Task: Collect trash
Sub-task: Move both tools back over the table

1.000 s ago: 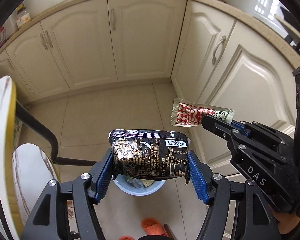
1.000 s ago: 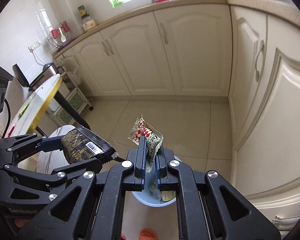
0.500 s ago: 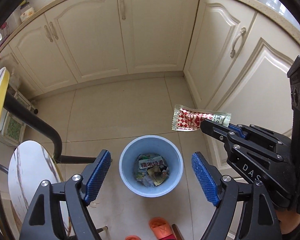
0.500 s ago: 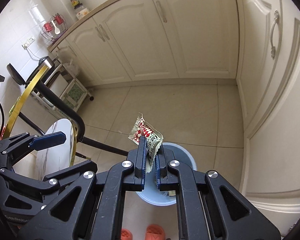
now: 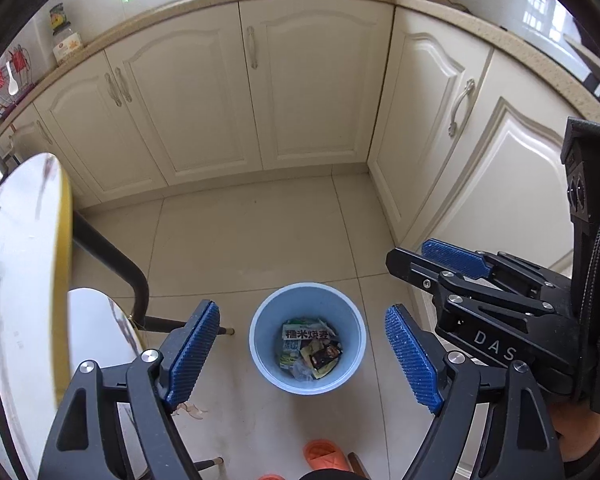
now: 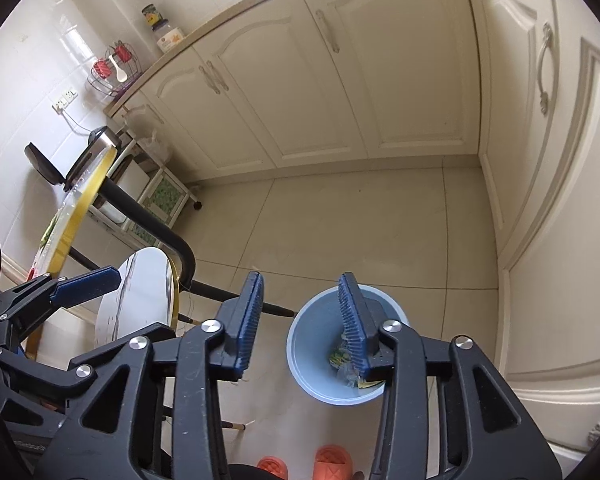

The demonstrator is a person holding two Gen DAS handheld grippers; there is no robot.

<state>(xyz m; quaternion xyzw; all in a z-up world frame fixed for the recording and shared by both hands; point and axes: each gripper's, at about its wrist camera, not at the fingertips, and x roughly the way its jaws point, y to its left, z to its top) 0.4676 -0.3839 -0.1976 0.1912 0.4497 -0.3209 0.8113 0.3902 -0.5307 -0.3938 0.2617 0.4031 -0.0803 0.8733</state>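
Floor [image 5: 240, 240]: pale beige tiles w/ thin grout lines, running to the base of cream cabinets at back & right. Light blue bin [image 5: 260, 344] stands upright on it, near the right-hand cabinets; wrappers inside, incl. a green-white packet w/ black print & a dark one. Just left of the bin, a dark table leg [image 5: 112, 256] curves down to the floor; its foot runs toward the bin, tip just short of it. Small pale scrap [image 5: 192, 409] on the tile, front-left of bin. Orange slippers [image 6: 332, 458] at the near edge. White trolley [image 6: 162, 200] on wheels by the left cabinets.
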